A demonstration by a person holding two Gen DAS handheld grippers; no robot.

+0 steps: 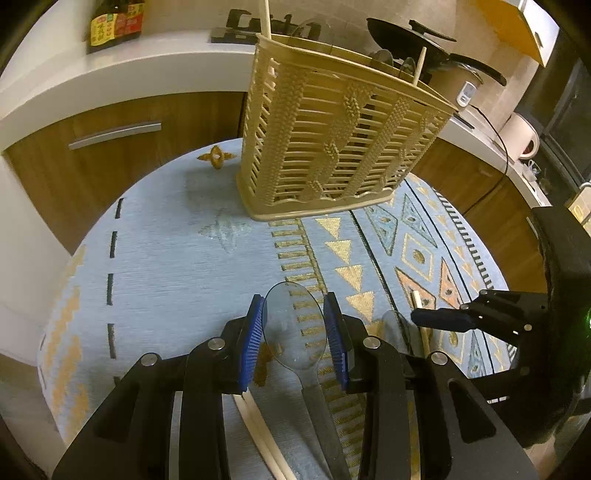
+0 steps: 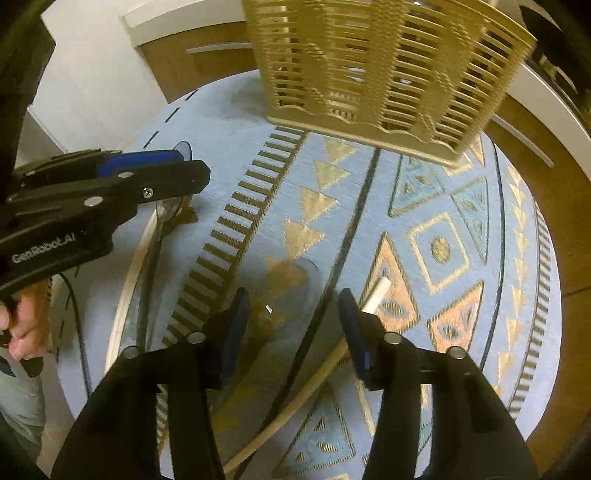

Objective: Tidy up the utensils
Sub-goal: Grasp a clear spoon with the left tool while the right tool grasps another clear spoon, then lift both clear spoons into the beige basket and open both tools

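Left tongs [image 1: 298,334] spread wide around clear spoon [image 1: 293,328]; right tongs [image 2: 291,328] spread, empty

White lettering reading "GenRobot.AI" runs along the side of the black left gripper [image 2: 177,173] with blue-padded fingers, seen from the right wrist view. The dark glass bottles [image 1: 116,24] on the white counter carry yellow and red labels, but their print is too small to read.
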